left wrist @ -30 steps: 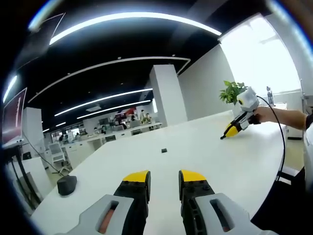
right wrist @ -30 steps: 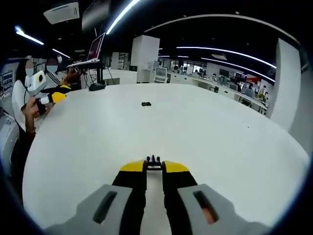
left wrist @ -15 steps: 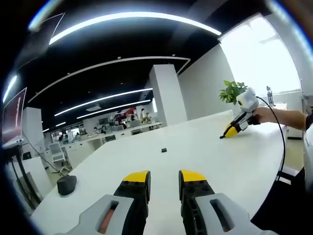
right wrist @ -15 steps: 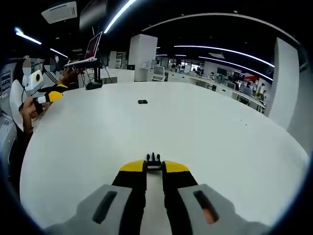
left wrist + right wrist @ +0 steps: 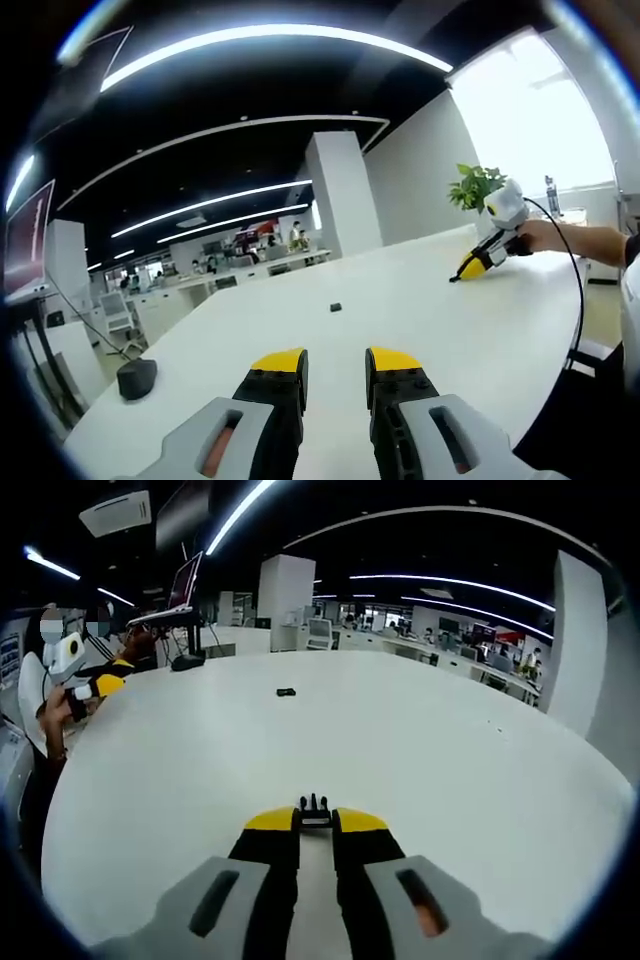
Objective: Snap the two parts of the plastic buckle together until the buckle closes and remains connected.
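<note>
Pretty bright overall, lit by long ceiling strips [image 5: 270, 38]. Blown-out window [image 5: 535, 115] glare on the right of the left gripper view. Heavy fisheye bending at the edges, slightly soft far background.

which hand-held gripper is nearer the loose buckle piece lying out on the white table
Left, as far as I can judge. The loose buckle piece lies on the table a short way ahead of the left hand-held gripper. The right hand-held gripper, shut on the other buckle part, sees it farther off.
</note>
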Motion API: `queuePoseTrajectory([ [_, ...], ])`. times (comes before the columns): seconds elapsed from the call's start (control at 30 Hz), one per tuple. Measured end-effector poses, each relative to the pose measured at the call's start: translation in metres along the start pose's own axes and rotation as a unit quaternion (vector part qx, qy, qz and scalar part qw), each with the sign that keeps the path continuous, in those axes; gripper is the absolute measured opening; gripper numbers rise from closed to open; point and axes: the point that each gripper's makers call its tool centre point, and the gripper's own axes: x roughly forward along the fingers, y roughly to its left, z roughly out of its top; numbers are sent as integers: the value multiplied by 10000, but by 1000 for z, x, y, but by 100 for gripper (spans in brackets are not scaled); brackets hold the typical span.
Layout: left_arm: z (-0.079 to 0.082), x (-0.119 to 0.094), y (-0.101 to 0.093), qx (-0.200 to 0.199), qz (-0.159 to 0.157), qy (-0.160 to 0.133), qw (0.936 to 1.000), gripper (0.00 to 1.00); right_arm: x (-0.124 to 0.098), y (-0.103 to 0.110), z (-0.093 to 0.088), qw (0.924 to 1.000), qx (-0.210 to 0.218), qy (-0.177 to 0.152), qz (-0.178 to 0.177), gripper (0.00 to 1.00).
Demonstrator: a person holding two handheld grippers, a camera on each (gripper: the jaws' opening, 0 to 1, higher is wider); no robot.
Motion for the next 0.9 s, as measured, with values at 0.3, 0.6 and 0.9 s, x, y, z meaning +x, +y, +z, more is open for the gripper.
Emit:
queuePoseTrajectory([
  [0.3, 7, 2, -6, 77, -84, -43, 9999, 23, -1, 0, 2, 10000, 17, -64, -25, 14],
  [0.6, 4, 13, 1, 55, -49, 82, 9999, 22, -4, 1, 4, 9999, 33, -144, -45, 14],
  [0.9, 4, 23, 4, 118, -87, 170, 9997, 22, -5, 2, 7, 9997, 54, -223, -23, 14],
])
